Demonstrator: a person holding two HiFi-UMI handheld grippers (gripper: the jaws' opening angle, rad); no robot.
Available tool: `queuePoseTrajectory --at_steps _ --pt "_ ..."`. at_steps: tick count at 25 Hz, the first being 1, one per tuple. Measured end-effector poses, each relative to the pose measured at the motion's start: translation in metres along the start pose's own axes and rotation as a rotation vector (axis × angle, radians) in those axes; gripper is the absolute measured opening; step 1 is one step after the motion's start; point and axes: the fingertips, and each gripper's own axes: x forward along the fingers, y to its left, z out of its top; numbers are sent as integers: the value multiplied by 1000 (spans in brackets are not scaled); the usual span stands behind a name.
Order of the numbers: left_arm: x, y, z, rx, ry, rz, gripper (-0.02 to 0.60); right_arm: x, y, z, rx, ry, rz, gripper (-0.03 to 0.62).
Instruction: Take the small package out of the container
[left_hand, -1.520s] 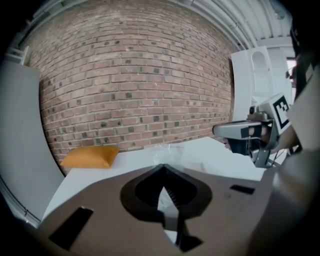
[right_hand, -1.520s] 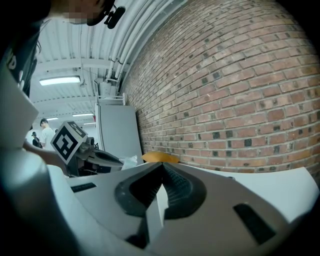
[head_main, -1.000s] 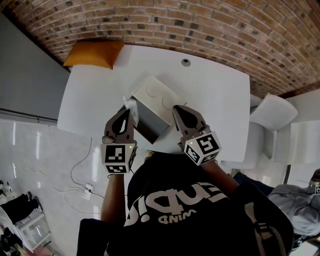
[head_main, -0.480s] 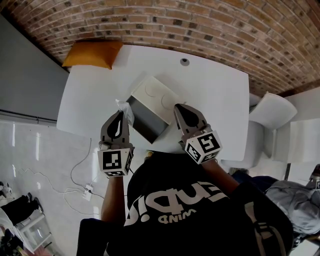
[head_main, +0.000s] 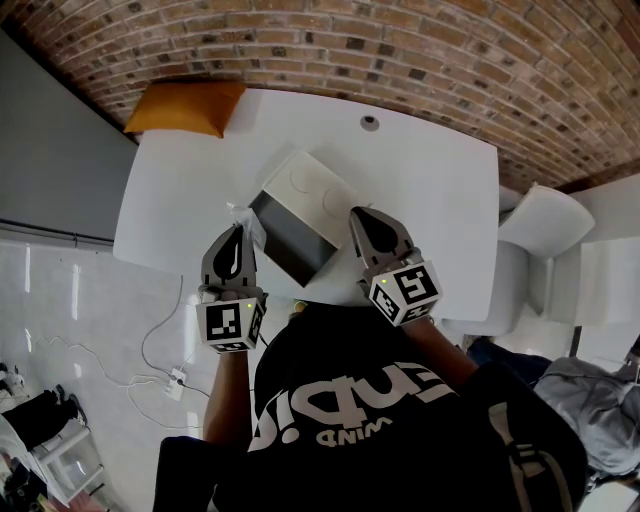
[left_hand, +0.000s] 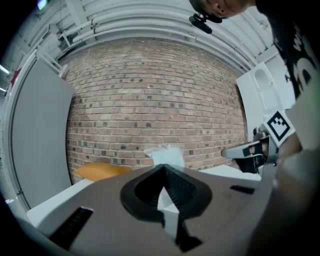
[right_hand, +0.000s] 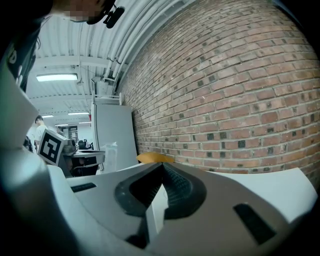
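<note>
Left hand-held gripper (head_main: 237, 232) is clamped tight on the small package (head_main: 243, 216), and the left gripper view confirms it: jaws pressed together, with the crinkled, pale package (left_hand: 167, 156) poking up from the tips in front of the brick wall (left_hand: 150, 100). From the head view the package hangs just off the left corner of the white container (head_main: 312, 185), outside its dark opening, which faces the person. Over on the other side, the right hand-held gripper (head_main: 358, 216) sits right at the container's right edge; touching or not, hard to say. Its jaws are closed with nothing between them. The container rests mid-bench (head_main: 430, 190), and an orange cushion (head_main: 185, 107) lies well apart at the far left corner.
</note>
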Motion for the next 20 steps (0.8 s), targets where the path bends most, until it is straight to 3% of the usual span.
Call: queuePoseTrajectory --at_steps 20 --pt "-1 1 2 -25 -3 10 6 0 -3 0 -10 -2 -8 -2"
